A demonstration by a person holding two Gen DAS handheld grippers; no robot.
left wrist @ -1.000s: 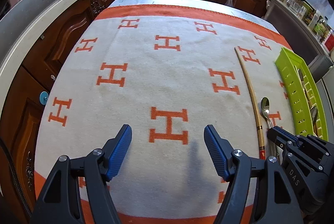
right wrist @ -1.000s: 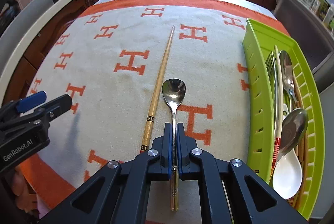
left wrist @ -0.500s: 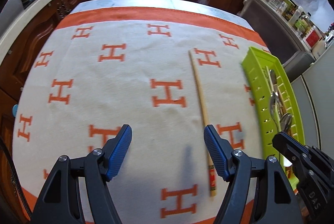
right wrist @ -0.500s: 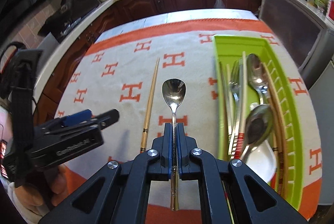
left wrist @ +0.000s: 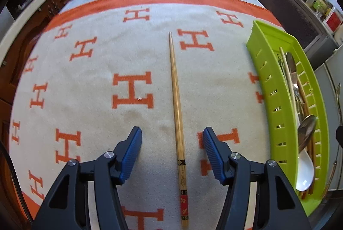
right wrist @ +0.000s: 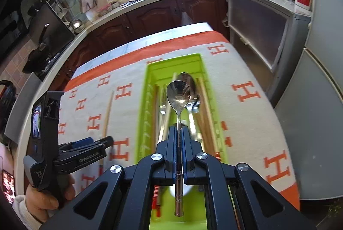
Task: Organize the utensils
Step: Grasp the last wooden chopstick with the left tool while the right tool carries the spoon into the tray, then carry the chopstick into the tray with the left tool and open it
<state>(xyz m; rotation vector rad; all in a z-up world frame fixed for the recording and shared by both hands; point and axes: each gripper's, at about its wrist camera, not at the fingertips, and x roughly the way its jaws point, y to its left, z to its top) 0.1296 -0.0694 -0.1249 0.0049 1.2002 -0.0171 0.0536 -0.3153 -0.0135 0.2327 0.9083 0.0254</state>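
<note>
While the right gripper (right wrist: 179, 133) is clamped on the spoon (right wrist: 178, 97), bowl pointing to 12 o'clock, it's now over the green tray (right wrist: 148, 101) instead of the tabletop, and the left gripper's (left wrist: 172, 144) spread fingers now straddle the chopsticks (left wrist: 176, 105) running 12-to-6.

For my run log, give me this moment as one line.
left gripper: open, straddling chopsticks | right gripper: shut on spoon, above green tray | blanket: chopsticks left
</note>
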